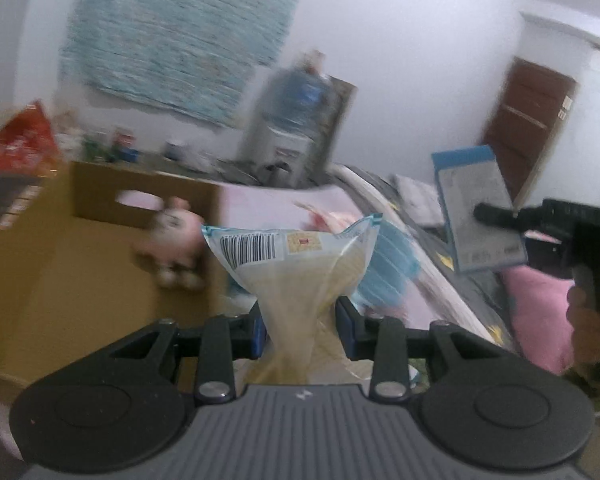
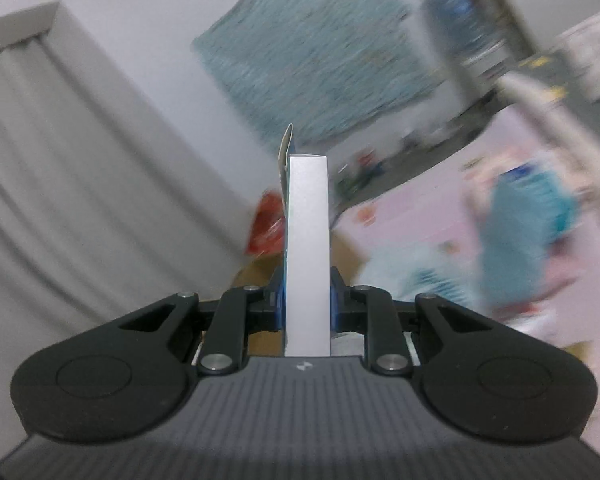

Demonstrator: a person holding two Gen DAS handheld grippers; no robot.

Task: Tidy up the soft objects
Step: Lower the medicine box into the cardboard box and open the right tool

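While raised above the pink bed (image 1: pixel 268 200): left tool (image 1: pixel 300 326) pinching a clear plastic bag (image 1: pixel 296 264) at its waist; right tool (image 2: pixel 306 300) clamped on a flat blue-edged box (image 2: pixel 306 240).

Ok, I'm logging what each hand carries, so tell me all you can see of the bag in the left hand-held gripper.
The bag is a soft, clear plastic pouch of pale yellowish grains, with a light blue top edge, a barcode and a small square label. The left hand-held gripper pinches it at a narrow waist between blue pads, so it flares above them. It stands roughly upright and in the air, touching only the pads. A cardboard box and a pink sheet lie blurred behind it.
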